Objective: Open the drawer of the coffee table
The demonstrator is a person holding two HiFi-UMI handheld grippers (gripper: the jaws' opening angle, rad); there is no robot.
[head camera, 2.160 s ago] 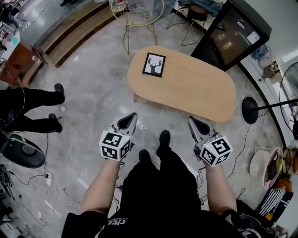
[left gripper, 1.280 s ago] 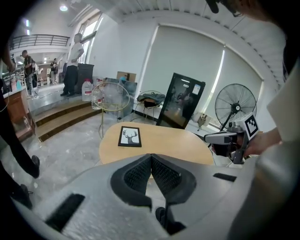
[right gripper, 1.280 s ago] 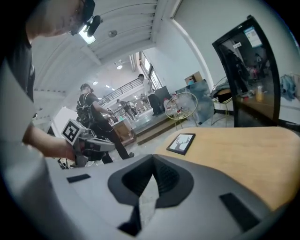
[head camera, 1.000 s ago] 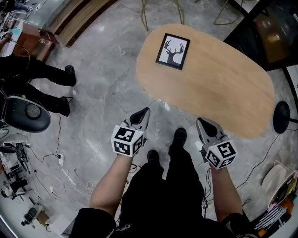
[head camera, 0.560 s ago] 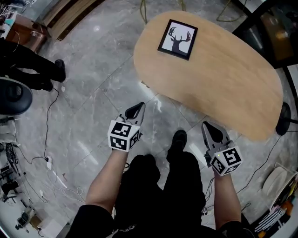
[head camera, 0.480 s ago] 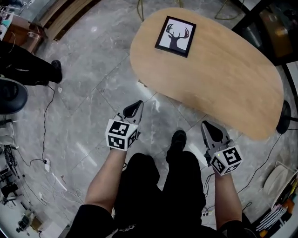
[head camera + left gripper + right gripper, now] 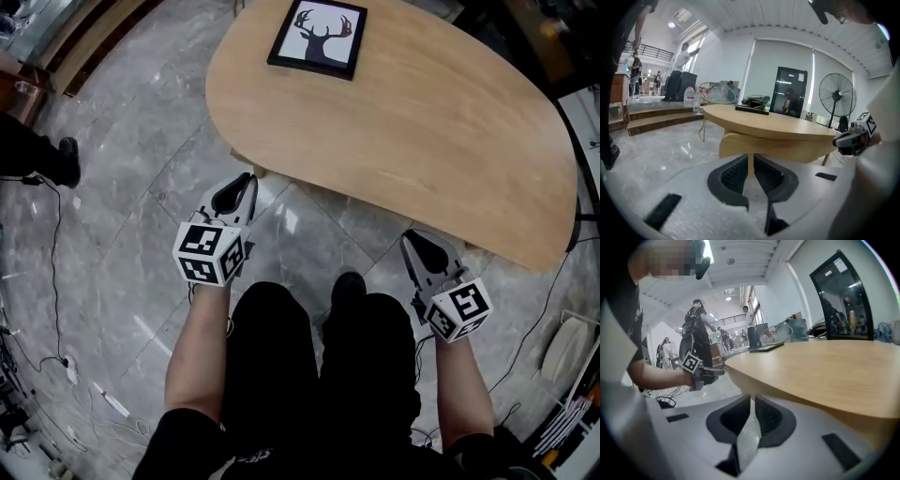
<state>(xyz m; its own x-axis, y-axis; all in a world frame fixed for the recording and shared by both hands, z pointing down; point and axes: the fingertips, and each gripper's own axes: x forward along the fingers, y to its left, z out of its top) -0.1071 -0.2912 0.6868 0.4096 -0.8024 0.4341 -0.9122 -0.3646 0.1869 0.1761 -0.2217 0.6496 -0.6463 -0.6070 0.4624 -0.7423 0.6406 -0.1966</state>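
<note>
The oval wooden coffee table (image 7: 422, 122) fills the top of the head view, with a framed deer picture (image 7: 317, 33) at its far end. My left gripper (image 7: 246, 180) hangs just short of the table's near left edge, level with the plain wooden side panel (image 7: 787, 149) under the top. No drawer handle shows. My right gripper (image 7: 410, 239) is at the near right edge, below the tabletop (image 7: 825, 366). The jaws of both the left gripper (image 7: 751, 157) and the right gripper (image 7: 752, 399) are opening, a narrow slit apart, with nothing between them.
My legs and shoe (image 7: 349, 286) are between the grippers on the grey marble floor. A bystander's shoe (image 7: 66, 159) and cables (image 7: 56, 309) lie at the left. A standing fan (image 7: 839, 101) and steps (image 7: 651, 119) are beyond the table.
Both grippers have sunk lower and closer to the table's near edge. The table now looms larger in the head view. The left gripper has shifted to the left.
</note>
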